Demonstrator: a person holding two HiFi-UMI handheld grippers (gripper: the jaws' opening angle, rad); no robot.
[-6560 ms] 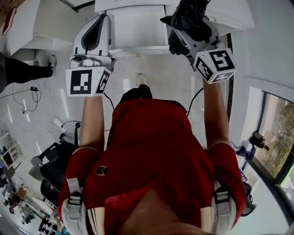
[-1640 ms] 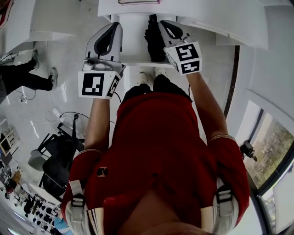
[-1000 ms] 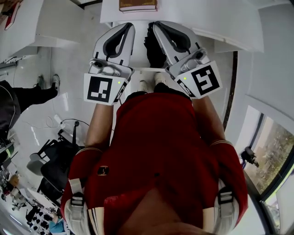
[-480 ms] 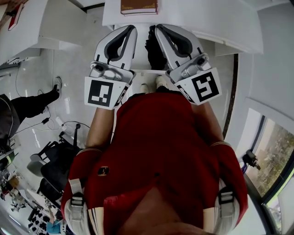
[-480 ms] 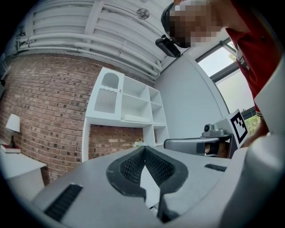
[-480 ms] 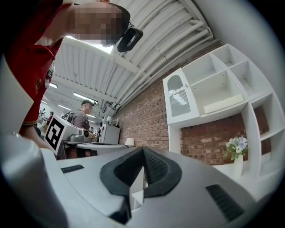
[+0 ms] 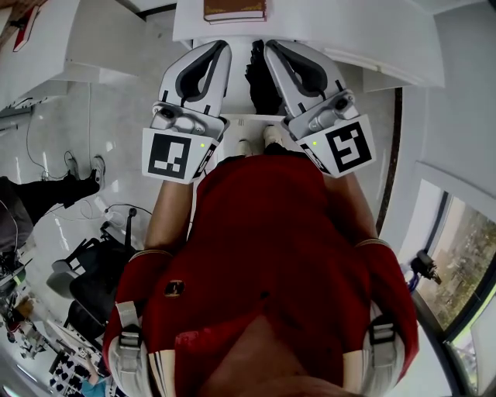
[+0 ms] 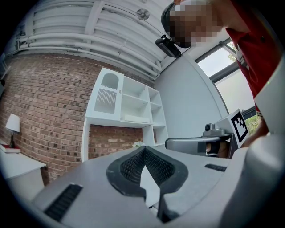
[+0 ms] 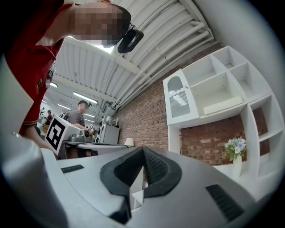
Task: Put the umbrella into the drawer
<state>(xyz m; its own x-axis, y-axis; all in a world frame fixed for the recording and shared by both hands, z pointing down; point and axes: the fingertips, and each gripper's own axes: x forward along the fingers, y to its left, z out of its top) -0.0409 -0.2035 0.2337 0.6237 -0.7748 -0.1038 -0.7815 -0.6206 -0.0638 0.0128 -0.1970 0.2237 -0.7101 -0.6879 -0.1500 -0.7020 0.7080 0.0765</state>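
The black folded umbrella lies inside the open white drawer, between my two grippers. In the head view my left gripper is at the umbrella's left and my right gripper at its right, both over the drawer and neither touching the umbrella. In the left gripper view the left gripper has its jaws shut tip to tip with nothing between them. The right gripper is likewise shut and empty in its own view. The umbrella appears in neither gripper view.
A brown book lies on the white cabinet top behind the drawer. A white shelf unit stands against a brick wall, with a flower vase beside it. A bystander's legs are at the left.
Earlier my right gripper held the umbrella above the drawer; it now lies in the drawer and the gripper is shut and empty. Over the last second both grippers barely moved.
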